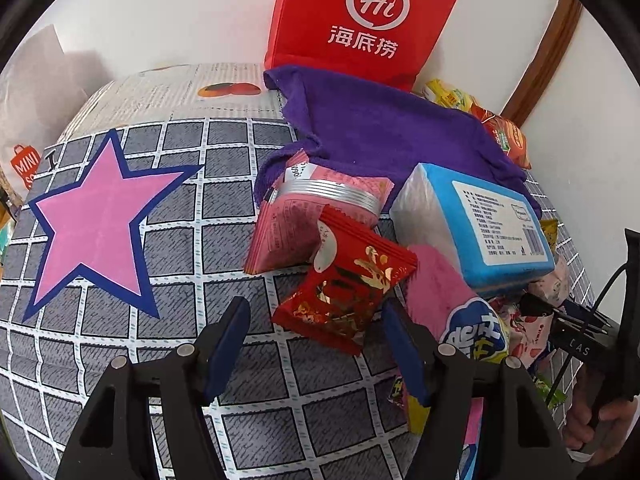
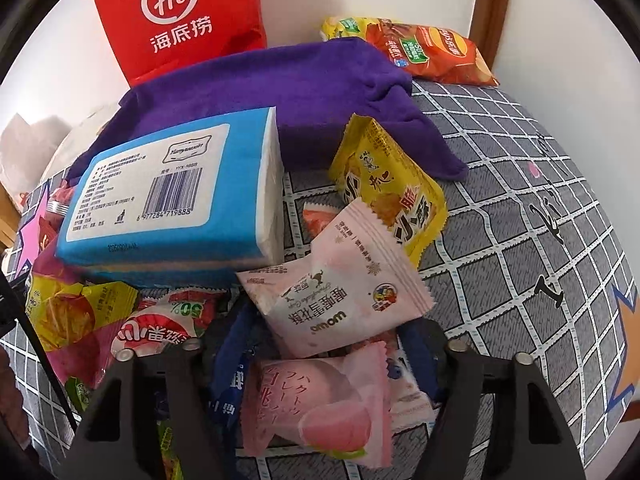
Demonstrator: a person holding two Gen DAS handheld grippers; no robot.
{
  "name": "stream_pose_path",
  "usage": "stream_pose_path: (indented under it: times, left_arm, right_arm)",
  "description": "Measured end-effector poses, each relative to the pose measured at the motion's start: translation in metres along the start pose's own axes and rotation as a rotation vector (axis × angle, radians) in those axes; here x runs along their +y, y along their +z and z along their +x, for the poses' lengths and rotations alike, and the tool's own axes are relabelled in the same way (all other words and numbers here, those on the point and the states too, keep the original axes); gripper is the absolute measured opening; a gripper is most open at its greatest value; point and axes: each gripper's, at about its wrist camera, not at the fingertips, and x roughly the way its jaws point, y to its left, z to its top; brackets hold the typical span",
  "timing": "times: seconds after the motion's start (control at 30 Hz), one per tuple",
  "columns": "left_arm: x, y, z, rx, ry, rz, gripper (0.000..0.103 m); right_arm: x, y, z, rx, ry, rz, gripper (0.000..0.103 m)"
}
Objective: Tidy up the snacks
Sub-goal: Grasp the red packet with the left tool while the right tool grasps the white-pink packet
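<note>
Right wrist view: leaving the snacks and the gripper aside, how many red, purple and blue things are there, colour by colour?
Red: 1, the red paper carrier bag with a white logo
Purple: 1, the purple terry cloth
Blue: 1, the blue plastic-wrapped tissue pack
Total: 3

Left claw (image 1: 316, 344): black plastic frame, two triangular arms with slot cutouts, silver round pins at the pivots, dark blue pads on the fingers (image 1: 226, 350). Right claw (image 2: 326, 364): same build, black arms, silver pins, blue pads. From the left view, the right unit shows thin black cables and faint pale lettering on its body.
</note>
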Motion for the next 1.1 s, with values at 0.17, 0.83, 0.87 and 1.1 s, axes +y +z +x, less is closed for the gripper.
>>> stream_pose_path:
  times: [0.17, 0.83, 0.87, 1.1]
  left_arm:
    - [0.004, 0.0, 0.002, 0.003, -0.003, -0.009, 0.068]
    - [0.019, -0.003, -0.025, -0.02, 0.022, -0.061, 0.069]
    - [0.02, -0.002, -0.027, -0.021, 0.023, -0.067, 0.069]
    - [0.012, 0.006, -0.029, -0.034, 0.015, -0.056, 0.077]
  right_arm:
    - [0.006, 0.0, -0.003, -0.006, -0.006, -0.025, 0.051]
    - [0.008, -0.005, -0.043, -0.099, 0.065, -0.024, 0.042]
    - [0.007, -0.005, -0.047, -0.107, 0.068, -0.023, 0.042]
    - [-0.003, -0.011, -0.056, -0.128, 0.066, -0.019, 0.042]
